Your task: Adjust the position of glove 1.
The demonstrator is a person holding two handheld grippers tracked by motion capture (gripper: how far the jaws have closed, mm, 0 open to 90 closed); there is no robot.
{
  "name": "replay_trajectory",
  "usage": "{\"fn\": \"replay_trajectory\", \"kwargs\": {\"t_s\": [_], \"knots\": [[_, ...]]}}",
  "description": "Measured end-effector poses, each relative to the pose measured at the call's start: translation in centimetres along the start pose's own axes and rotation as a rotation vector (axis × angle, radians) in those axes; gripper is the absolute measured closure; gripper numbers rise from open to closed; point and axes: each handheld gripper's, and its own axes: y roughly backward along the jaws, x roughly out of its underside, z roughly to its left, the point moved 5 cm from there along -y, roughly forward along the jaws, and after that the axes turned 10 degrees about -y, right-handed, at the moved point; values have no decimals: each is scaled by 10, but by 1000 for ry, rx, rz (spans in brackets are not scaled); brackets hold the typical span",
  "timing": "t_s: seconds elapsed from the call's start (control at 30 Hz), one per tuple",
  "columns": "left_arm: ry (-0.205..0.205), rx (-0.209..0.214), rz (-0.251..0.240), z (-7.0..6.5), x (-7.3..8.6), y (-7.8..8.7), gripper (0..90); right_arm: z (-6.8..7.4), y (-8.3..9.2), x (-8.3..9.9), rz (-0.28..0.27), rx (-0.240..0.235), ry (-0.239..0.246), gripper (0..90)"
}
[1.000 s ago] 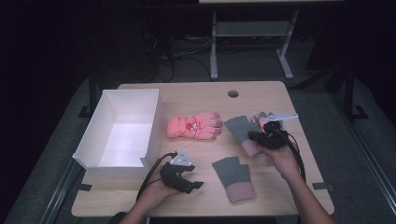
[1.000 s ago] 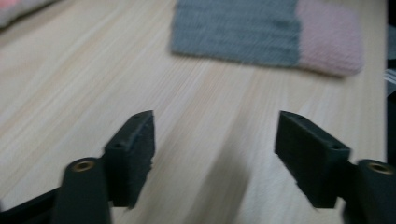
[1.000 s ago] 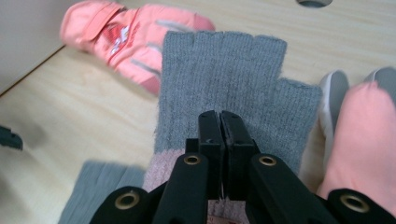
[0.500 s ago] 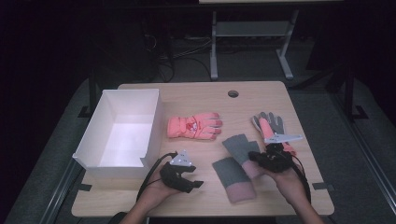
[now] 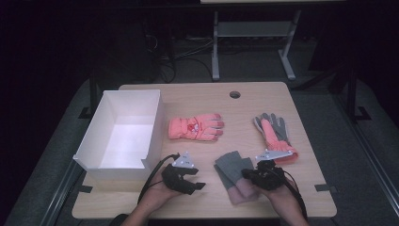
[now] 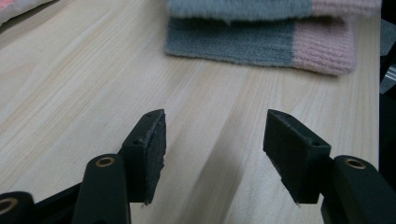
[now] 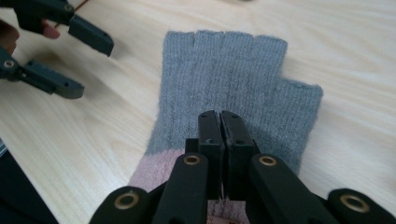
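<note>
Fingerless gloves (image 5: 234,175), grey with pink cuffs, lie stacked near the table's (image 5: 197,92) front edge at about five o'clock from its centre; their long axis runs from cuffs at five o'clock to finger ends at eleven. At nine o'clock the white box (image 5: 123,133) stands open. The coral ski glove (image 5: 195,127) lies mid-table, fingers towards three o'clock, with a small printed patch too small to read. At three o'clock lies a grey and coral work glove (image 5: 274,133), fingers towards twelve. Bare wood lies open between all of these. The right gripper (image 7: 219,116) is clamped tight on the top glove's knit. The left gripper (image 6: 212,135), jaws just narrowing yet apart with nothing between, rests near seven o'clock.
</note>
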Motion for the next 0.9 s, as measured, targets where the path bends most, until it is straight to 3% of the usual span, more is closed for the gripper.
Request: {"fn": "replay_trajectory", "kwargs": {"t_s": [0.1,0.2,0.23,0.33,0.4,0.5,0.7,0.9], "knots": [[-1,9,6,-1,0,0,430,4,-5,2,13,-12,14,839],[0,20,5,-3,-2,0,523,4,0,0,-13,-28,29,725],[-3,29,6,-4,-3,0,564,3,2,-1,-26,-24,32,730],[-18,62,3,-11,-9,0,761,-8,14,-3,-47,1,58,870],[-32,80,1,-18,-14,-3,883,-21,21,-3,-44,19,69,900],[-46,104,-8,-28,-20,-8,897,-35,28,5,-29,20,94,900],[-84,135,16,-50,-32,-34,897,-54,35,30,23,37,103,900],[-120,161,43,-64,-39,-57,897,-51,27,36,67,21,138,900]]}}
